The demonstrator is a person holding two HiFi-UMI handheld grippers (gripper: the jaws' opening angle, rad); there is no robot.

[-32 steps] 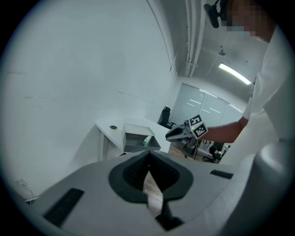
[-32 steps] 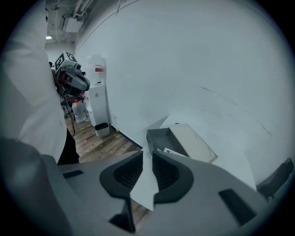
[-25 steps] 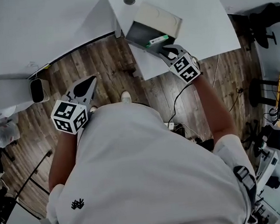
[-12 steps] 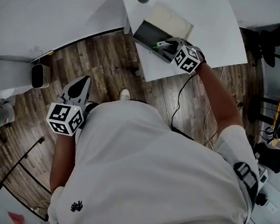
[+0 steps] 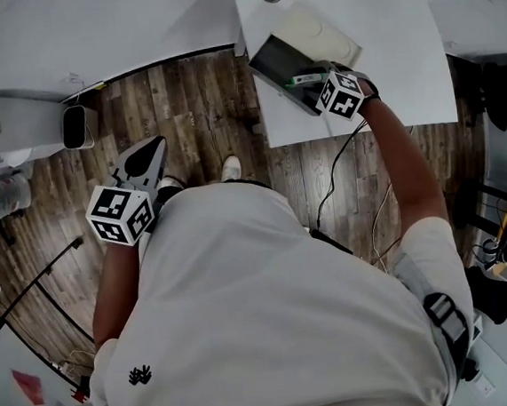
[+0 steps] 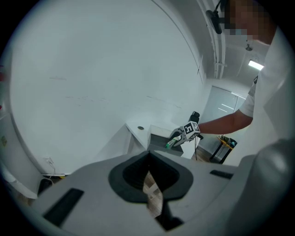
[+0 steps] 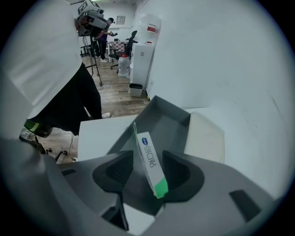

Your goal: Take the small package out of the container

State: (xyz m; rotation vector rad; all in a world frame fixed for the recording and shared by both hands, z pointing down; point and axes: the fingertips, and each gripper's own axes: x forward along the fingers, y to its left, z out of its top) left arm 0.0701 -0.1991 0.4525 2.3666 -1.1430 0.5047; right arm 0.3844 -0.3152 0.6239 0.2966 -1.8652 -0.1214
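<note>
Two jaws of the left gripper [image 5: 149, 154] are sitting together on nothing, well back from the container [image 5: 274, 63], over the wood floor [image 5: 191, 105].

At the container's near rim, the right gripper [image 5: 314, 79] is closing in from a second ago. Its jaws are opening from a narrower set, with the small package [image 5: 305, 79] standing tilted between them and the pads clear of both faces. The package is therefore resting loose inside the container, so lifting it out is probably waiting on a squeeze.

Behind the container a pale lid [image 5: 313, 29] is crowding the far side. The table [image 5: 390, 50] is offering bare room to the container's right, and its edge is dropping away just left of the container.
</note>
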